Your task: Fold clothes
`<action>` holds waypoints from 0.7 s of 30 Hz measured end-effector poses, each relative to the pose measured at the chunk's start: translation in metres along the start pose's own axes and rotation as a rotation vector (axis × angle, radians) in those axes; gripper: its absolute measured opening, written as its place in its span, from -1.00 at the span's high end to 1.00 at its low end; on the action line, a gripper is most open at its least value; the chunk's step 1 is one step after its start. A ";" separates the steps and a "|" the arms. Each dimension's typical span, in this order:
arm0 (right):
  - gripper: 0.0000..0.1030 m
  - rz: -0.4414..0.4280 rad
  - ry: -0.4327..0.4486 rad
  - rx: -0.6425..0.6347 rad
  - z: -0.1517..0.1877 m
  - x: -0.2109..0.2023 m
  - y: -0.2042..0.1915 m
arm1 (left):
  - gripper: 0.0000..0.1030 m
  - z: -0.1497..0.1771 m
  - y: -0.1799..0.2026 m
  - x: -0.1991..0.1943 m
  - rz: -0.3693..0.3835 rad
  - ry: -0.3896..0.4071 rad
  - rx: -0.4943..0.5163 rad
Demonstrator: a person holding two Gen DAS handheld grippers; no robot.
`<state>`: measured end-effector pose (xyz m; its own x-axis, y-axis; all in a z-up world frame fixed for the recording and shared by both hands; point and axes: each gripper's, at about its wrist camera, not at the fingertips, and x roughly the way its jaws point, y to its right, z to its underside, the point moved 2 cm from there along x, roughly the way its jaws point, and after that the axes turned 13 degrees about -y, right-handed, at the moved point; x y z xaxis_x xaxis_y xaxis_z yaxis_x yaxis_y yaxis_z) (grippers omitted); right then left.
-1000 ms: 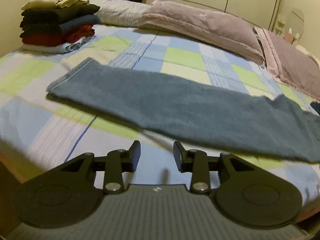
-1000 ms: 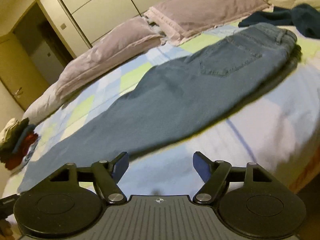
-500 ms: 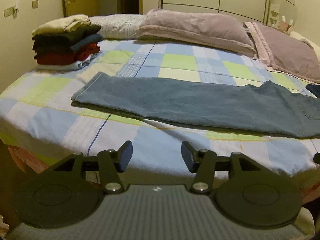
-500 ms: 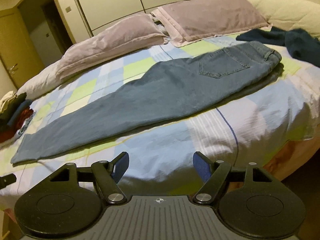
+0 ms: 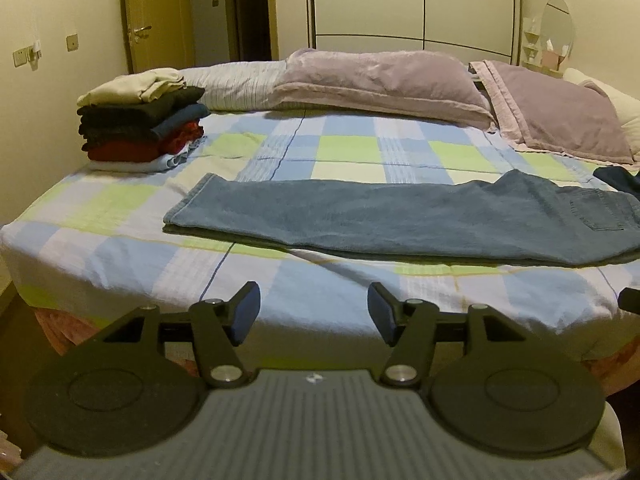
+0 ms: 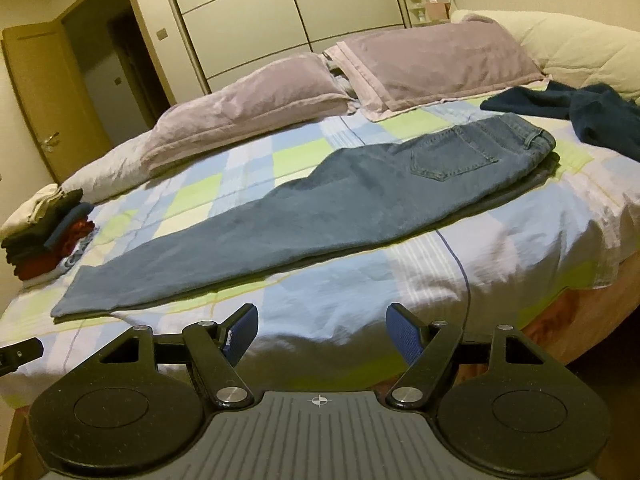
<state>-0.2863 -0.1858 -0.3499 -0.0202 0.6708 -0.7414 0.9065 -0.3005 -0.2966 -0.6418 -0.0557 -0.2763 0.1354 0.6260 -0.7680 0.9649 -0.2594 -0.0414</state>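
A pair of blue jeans lies flat across the bed, folded lengthwise, leg hems to the left and waist to the right; it also shows in the right wrist view. My left gripper is open and empty, held off the bed's near edge, well short of the jeans. My right gripper is open and empty, also back from the near edge. A dark blue garment lies crumpled at the far right of the bed.
A stack of folded clothes sits at the bed's far left corner, also in the right wrist view. Purple pillows line the head of the bed. The checked bedspread hangs over the near edge.
Both grippers have pulled back and away from the bed, so the whole jeans now show. The left jaws have opened wider. The jeans have not moved.
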 end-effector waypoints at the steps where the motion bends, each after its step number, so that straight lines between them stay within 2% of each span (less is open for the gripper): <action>1: -0.44 -0.001 0.005 -0.002 0.000 -0.002 -0.001 | -0.11 0.000 0.000 -0.002 0.003 0.005 0.000; 21: -0.44 -0.012 0.015 -0.006 -0.007 -0.009 -0.004 | -0.14 -0.007 0.007 -0.018 0.005 0.019 0.022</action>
<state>-0.2864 -0.1857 -0.3381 -0.0246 0.6845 -0.7286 0.9087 -0.2886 -0.3018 -0.6358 -0.0635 -0.2578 0.1451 0.6383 -0.7559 0.9590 -0.2787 -0.0512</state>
